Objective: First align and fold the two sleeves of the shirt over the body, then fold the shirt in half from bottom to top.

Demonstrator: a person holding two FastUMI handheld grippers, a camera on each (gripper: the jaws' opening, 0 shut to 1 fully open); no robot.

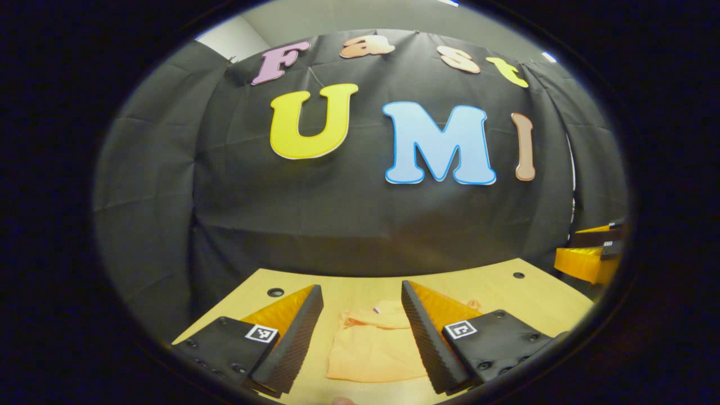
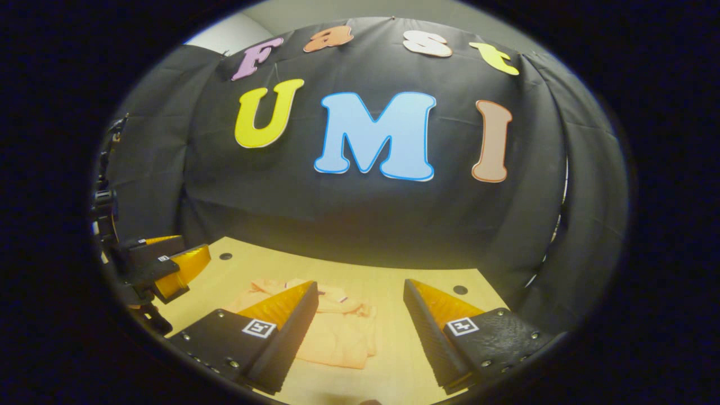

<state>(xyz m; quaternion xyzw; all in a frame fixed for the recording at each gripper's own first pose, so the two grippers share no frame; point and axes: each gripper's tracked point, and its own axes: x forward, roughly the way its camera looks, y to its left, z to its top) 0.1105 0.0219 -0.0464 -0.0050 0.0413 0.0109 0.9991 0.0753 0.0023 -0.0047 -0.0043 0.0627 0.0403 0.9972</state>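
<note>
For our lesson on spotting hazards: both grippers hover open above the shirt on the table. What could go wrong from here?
1. The shirt lies bunched, sleeves hard to tell apart, so a pinch may catch the body fabric too.
2. The left gripper and right gripper are close together; they might collide.
3. The table looks smooth, so the shirt may slide.

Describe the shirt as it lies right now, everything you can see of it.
The shirt is pale orange, soft, lightly wrinkled cloth, lying flat on the wooden table. It looks already folded into a compact, roughly rectangular bundle, collar end toward the far wall with a small tag there. In the right gripper view one folded edge hangs slightly uneven along its right side. Nothing touches it: the left gripper and right gripper are both open and above it, fingers apart.
</note>
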